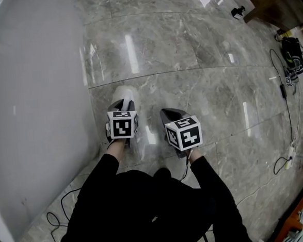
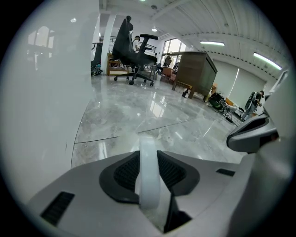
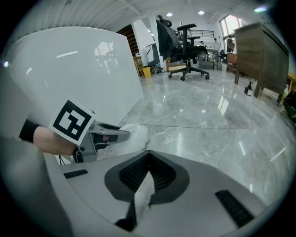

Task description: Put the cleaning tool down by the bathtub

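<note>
The white cleaning tool (image 1: 125, 93) rests on the marble floor right beside the white bathtub (image 1: 31, 100). My left gripper (image 1: 124, 105) sits over its near end. In the left gripper view a white strip of the tool (image 2: 149, 176) stands between the jaws, with a dark gap along its right side, so the jaws are open around it. The right gripper view shows the tool's fluffy white head (image 3: 134, 134) at the left gripper's tip, close to the tub wall (image 3: 69, 69). My right gripper (image 1: 167, 113) hovers just right of the left one, shut and holding nothing.
Marble floor (image 1: 188, 58) stretches ahead and to the right. Cables (image 1: 288, 108) and gear lie along the right edge, and a black cable (image 1: 57, 220) runs near the tub's front. A black office chair (image 2: 132, 48) and a wooden cabinet (image 2: 196, 69) stand far off.
</note>
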Demonstrator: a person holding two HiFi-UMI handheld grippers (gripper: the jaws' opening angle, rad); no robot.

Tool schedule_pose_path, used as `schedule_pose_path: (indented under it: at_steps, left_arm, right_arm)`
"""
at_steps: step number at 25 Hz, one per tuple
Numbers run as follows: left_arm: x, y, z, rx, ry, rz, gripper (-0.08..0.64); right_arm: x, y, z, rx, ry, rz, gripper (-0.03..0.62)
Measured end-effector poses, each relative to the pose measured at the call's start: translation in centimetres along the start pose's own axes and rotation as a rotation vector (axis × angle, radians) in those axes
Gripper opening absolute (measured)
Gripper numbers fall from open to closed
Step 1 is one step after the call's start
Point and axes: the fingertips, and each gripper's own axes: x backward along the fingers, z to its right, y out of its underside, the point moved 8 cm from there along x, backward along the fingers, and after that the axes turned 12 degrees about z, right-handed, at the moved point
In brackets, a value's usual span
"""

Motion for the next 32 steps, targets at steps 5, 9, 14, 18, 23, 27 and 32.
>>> schedule_pose_path:
  at_steps: [5,9,14,18,23,27,32]
  left_arm:
    - [1.2,-1.2,-0.1,0.035,0.003,0.055,0.115]
    - [2.5,-2.6,-0.3,0.062,0.001,0.116,0.115]
    - [4.2,-4.3,-0.8,0.079,0.033,0.173,0.114]
    - [5.6,-5.5,-0.5,0.065,0.066,0.204,0.072]
    - [7.0,-6.1,-0.1,0.082,0.099,0.218,0.03]
    - [8.1,-6.3,0.3,0.058,0.117,0.22,0.009]
    - [9.2,-6.5,1.1,0.02,0.146,0.211,0.008]
  right_arm:
    - [0.0,0.0,-0.2,0.006,0.001,0.0,0.002]
    - [0.2,-0.1,-0.2,0.005,0.007,0.002,0.0]
    - [0.3,-0.1,-0.5,0.006,0.009,0.005,0.0]
    - [0.5,-0.2,-0.7,0.008,0.013,0.006,0.002]
    - [0.9,-0.5,-0.9,0.016,0.021,0.011,0.001]
    - [1.6,-0.8,-1.0,0.023,0.021,0.023,0.0]
    - [2.3,-0.9,-1.1,0.009,0.012,0.055,0.0]
